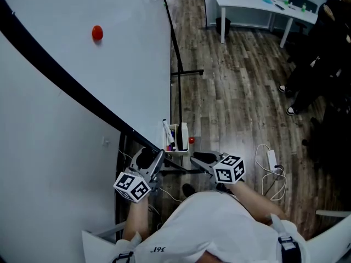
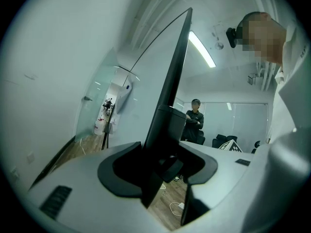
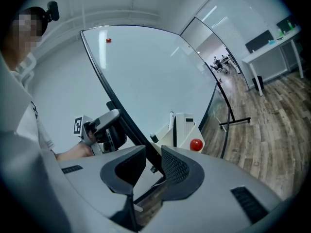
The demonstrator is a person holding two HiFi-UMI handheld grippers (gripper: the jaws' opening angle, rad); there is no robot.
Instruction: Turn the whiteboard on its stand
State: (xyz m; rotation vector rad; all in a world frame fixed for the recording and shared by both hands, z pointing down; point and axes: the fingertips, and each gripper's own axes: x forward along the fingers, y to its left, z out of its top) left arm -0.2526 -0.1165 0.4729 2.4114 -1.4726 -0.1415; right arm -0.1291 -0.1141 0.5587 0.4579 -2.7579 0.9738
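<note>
The whiteboard [image 1: 82, 81] fills the left of the head view, tilted, its black frame [image 1: 66, 81] running diagonally, with a red magnet [image 1: 97, 33] high on it. My left gripper [image 1: 151, 156] is at the frame's low end. In the left gripper view the frame [image 2: 172, 81] passes between its jaws, and the gripper [image 2: 163, 166] is shut on it. My right gripper [image 1: 198, 158] sits just to the right. Seen from the right gripper view it [image 3: 154, 164] is closed on the thin frame edge [image 3: 131, 125] below the board face [image 3: 150, 81]. The left gripper [image 3: 104, 127] shows beside it.
A white marker tray [image 1: 176, 138] with pens and a second red magnet [image 1: 191, 140] hangs by my grippers. The stand's black leg [image 1: 186, 73] lies on the wood floor. A cable and adapter [image 1: 271, 163], a white desk [image 1: 258, 10] and a dark-clothed person [image 1: 323, 53] are to the right.
</note>
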